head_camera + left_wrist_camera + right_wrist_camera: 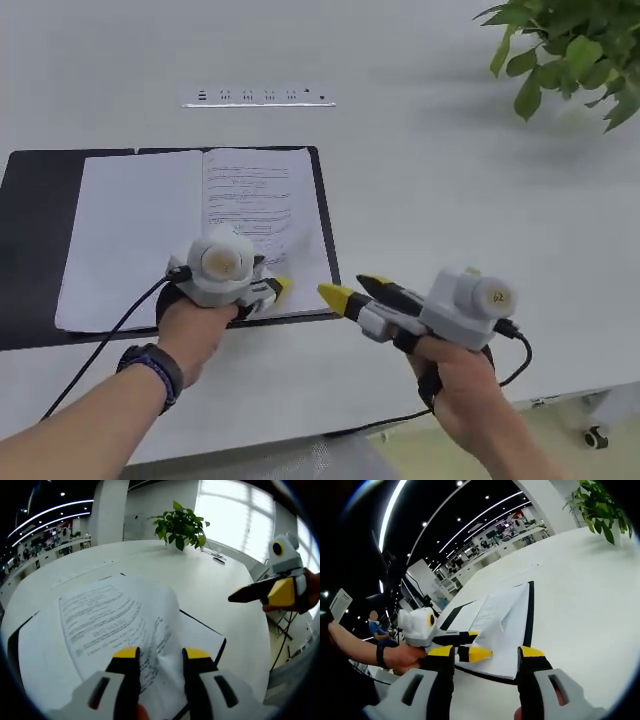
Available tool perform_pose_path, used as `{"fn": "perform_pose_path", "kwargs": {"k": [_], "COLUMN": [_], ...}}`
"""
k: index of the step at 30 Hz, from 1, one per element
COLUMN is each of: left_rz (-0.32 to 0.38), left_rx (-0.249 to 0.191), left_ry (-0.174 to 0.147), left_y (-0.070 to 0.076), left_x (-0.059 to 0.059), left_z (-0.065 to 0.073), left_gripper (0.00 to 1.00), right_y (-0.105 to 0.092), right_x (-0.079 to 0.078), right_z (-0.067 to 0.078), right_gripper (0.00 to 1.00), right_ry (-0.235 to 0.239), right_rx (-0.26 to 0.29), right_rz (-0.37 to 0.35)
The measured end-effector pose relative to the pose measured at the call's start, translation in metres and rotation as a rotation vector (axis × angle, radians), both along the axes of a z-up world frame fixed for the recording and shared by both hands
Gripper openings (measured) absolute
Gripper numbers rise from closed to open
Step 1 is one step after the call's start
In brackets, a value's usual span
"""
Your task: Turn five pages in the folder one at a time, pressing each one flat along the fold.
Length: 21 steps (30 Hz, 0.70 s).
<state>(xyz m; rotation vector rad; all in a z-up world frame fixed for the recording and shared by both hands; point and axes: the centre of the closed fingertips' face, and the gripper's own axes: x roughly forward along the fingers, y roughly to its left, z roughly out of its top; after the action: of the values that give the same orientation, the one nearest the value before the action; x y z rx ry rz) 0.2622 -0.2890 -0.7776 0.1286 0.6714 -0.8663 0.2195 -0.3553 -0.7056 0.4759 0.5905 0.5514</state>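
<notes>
At the folder's 5 o'clock corner, the left gripper sets its fingers part-closed astride the buckled page; grip unconfirmed. Fold runs 12-to-6, at their 9 o'clock. Right gripper, wide open and empty, hovers over the tabletop at 3 o'clock.

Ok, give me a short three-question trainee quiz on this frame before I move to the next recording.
1. True or false: the right tongs rest on the folder.
2. Which tongs are at the printed page's near corner? A) left tongs B) right tongs
3. Fill in: the plant stands at the table's far ___ corner.
Key: 1 false, they're beside the folder; 2 A; 3 right.
</notes>
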Motion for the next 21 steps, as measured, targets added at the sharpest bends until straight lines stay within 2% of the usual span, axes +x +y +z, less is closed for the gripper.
{"fn": "perform_pose_path", "kwargs": {"k": [6, 8, 13, 17, 21], "left_rz": [-0.006, -0.008, -0.011, -0.01, -0.004], "left_rx": [-0.001, -0.001, -0.004, -0.009, -0.017], "left_ry": [0.004, 0.004, 0.004, 0.003, 0.008], "left_y": [0.0, 0.0, 0.0, 0.0, 0.0], "left_x": [0.0, -0.001, -0.002, -0.003, -0.004], "left_z": [-0.001, -0.001, 0.0, 0.0, 0.001], "left_gripper": [0.33, 0.33, 0.34, 0.34, 0.35], "right_y": [0.014, 0.019, 0.028, 0.031, 0.035], "right_x": [0.027, 0.034, 0.043, 0.053, 0.056], "right_z": [-0.002, -0.007, -0.019, -0.024, -0.032], "right_gripper": [0.49, 0.49, 0.49, 0.49, 0.47], "right_ry": [-0.005, 0.003, 0.03, 0.041, 0.068], "right_rx": [0.019, 0.018, -0.007, 0.018, 0.038], "right_rz": [0.034, 0.048, 0.084, 0.082, 0.098]}}
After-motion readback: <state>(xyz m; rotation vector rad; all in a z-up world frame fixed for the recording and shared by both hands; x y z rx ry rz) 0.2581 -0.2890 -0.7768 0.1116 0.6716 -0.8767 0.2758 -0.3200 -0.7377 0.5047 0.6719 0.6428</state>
